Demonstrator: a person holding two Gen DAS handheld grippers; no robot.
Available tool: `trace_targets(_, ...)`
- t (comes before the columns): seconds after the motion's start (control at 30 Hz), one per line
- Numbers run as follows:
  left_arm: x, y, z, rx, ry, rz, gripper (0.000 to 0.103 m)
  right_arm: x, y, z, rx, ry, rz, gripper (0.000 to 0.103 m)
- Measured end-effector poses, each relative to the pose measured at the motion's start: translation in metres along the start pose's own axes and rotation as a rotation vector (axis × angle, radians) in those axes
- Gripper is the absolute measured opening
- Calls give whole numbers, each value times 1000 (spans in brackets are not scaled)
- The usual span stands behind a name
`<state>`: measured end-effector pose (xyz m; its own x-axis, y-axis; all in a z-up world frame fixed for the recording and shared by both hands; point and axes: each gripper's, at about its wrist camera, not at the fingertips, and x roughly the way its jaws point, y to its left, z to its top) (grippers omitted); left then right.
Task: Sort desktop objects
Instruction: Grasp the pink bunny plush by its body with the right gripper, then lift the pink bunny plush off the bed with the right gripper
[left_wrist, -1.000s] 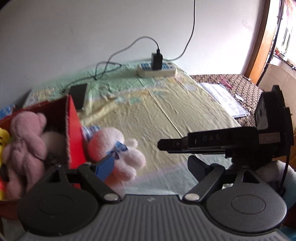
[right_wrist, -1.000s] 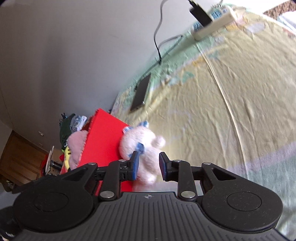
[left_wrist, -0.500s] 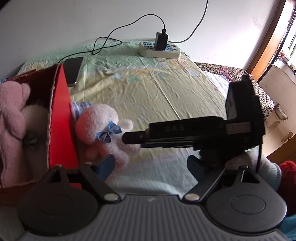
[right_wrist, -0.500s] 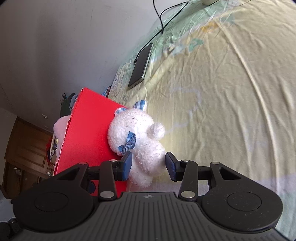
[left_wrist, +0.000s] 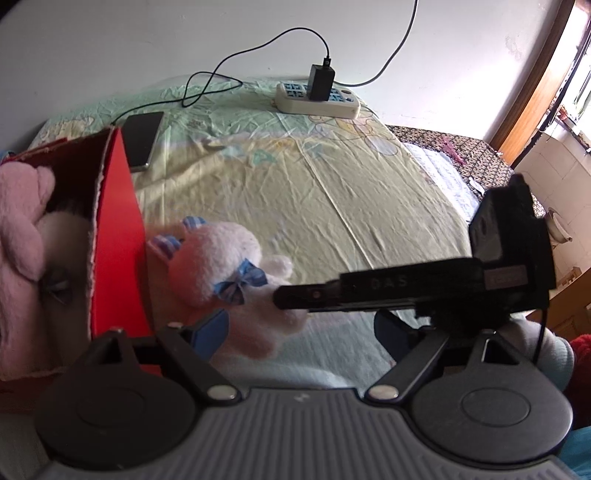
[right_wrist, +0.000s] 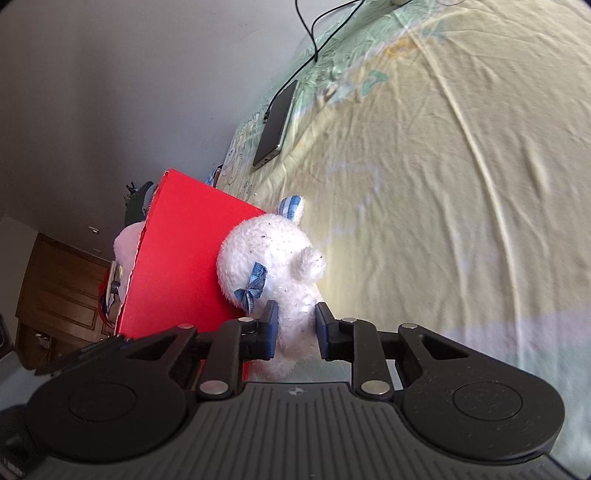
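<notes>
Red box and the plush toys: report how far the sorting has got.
Done: a pink plush already sits inside the red box.
In hand: the right gripper has its pads around the lower body of the white plush, which lies on the sheet against the box wall; not lifted yet.
Left: get it into the box. The left gripper is open and empty.

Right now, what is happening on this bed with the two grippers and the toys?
A person is sorting soft toys into the red box. The right gripper has its fingers on both sides of the white plush bear, which lies on the sheet against the outside of the box; whether it squeezes yet is hard to tell. The left gripper is open and holds nothing. A pink plush toy is already inside the box.
</notes>
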<state>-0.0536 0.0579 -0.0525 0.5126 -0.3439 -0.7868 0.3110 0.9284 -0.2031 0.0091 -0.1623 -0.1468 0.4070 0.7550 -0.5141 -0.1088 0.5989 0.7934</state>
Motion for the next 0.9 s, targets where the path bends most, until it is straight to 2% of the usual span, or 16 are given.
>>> trace_targets(0.1,8,-1,-4,-13,41,-74,91,-18,-7,-14,34,-16,-22,23)
trace_targets(0.3,17,-22,-12,65,66,-187,89,-52,-24,-36,103,-72,-87,22)
trace_targets(0.33,18,-23,-12,68,70,-210,89,-58,-27,-38,114,-82,-92,19)
trace_targets(0.43,20,-22,-14,65,77,-246,89,-71,-33,-39,136,-103,-103,21)
trace_targets(0.6,17,-6,-12,-12,56,-193,89,-76,-32,-29,135,-146,-77,27)
trace_targets(0.73,17,6,-7,-59,47,-86,89,-55,-24,-12,123,-130,-26,36)
trace_targets(0.83,24,8,-6,-65,67,-39,91,-36,-22,-2,111,-114,-12,49)
trace_targets(0.9,31,7,-6,-57,80,-11,91,-24,-23,4,97,-96,-10,50)
